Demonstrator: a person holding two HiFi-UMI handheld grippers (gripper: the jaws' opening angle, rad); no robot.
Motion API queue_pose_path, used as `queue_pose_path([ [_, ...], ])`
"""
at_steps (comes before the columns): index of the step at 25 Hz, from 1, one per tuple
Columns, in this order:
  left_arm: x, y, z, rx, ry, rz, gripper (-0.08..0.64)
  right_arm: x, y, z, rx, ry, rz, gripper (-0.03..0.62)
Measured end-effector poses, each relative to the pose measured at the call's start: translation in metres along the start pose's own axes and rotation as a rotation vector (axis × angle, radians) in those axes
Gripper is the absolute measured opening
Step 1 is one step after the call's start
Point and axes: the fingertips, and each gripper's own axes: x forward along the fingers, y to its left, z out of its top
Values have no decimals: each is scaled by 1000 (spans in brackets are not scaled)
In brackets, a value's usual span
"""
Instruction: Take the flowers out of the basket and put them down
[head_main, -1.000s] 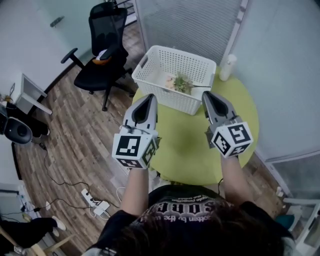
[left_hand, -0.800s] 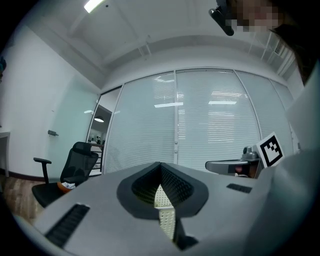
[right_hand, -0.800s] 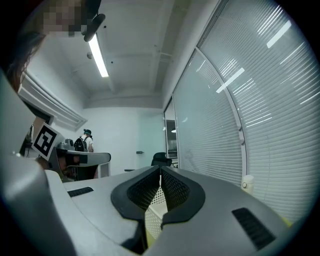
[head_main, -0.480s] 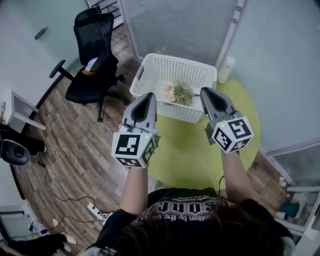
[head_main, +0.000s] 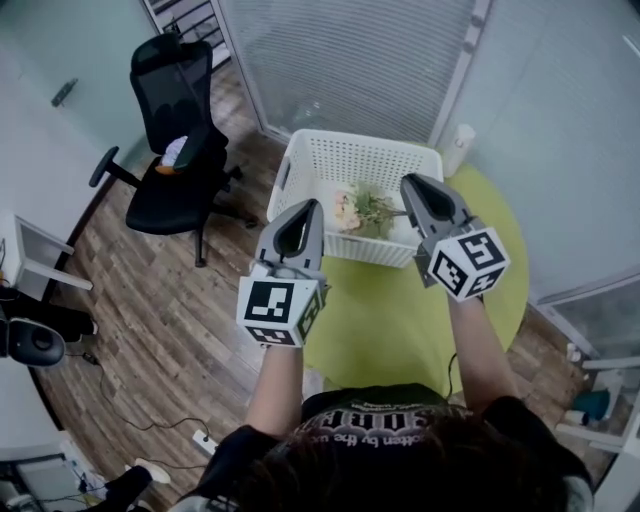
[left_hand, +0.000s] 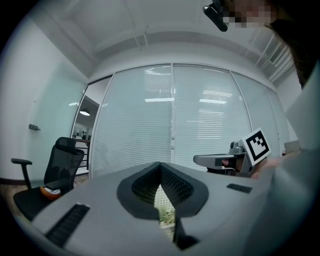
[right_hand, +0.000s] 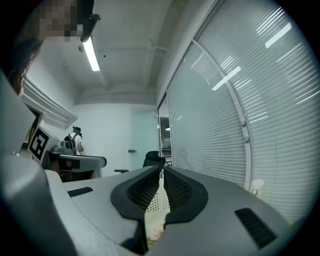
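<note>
Head view, from the left: a black office chair (head_main: 175, 165) stands on the wood floor (head_main: 140, 310), well apart from the round green tabletop (head_main: 385, 320). The left gripper (head_main: 310, 206) hangs level over the tabletop's left edge, its tip near the near-left corner of the white basket (head_main: 283, 185). In the left gripper view its fingers (left_hand: 145, 186) meet at the tips and hold nothing; only basket mesh and a bit of greenery show in the slit below them.

The basket sits at the tabletop's far edge. The flowers (head_main: 362, 208) lie inside it, against the near wall, between the two gripper tips and touched by neither.

The right gripper (head_main: 408, 183) is held level over the basket's near-right corner. In the right gripper view its fingers (right_hand: 178, 192) are pressed together and empty. A white bottle (head_main: 460, 146) stands at the far right edge, just beside the basket's far-right corner.

A broad stretch of green tabletop shows between the basket's near wall and the person, with the near and right edges curving off to the floor.
</note>
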Motion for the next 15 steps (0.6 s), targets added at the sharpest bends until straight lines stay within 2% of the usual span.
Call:
queue_pose_path([
  [10, 28, 7, -1, -33, -3, -92, -2, 38, -13, -17, -42, 96, 24, 69],
  [15, 34, 9, 0, -55, -16, -138, -2, 62, -13, -38, -6, 173, 112, 174],
])
